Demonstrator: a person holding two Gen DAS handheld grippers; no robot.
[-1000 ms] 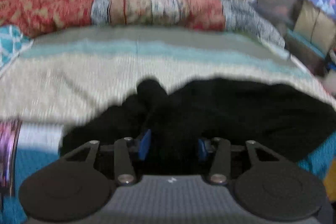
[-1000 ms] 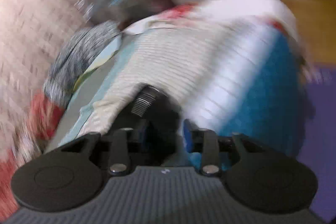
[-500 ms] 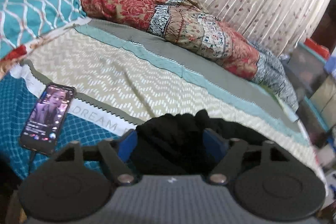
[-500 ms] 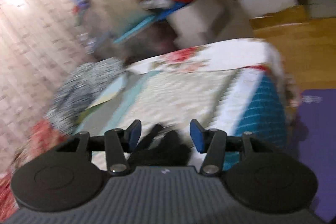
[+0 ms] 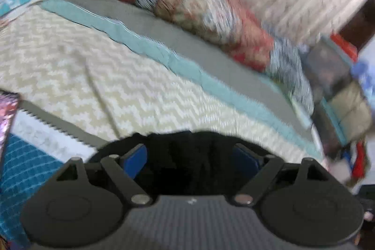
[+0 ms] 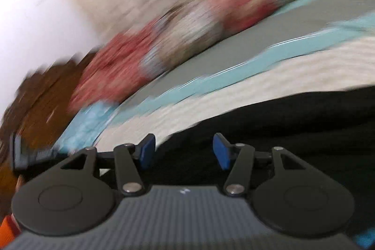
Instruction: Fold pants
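- We see the bedspread (image 5: 98, 67) filling most of both views, with a red patterned quilt (image 5: 211, 11) bunched along its far side.
- The black pants (image 6: 293, 123) lie on the near part of the bed, dark cloth spreading right in the right wrist view.
- Our left gripper (image 5: 189, 156) stands wide apart, pants between the pads but unpressed.
- Our right gripper (image 6: 184, 150) has just been opening, also over cloth, nothing pinched.
- We judge the risk: heavy blur could make us pinch bedspread with the pants, or only one layer.
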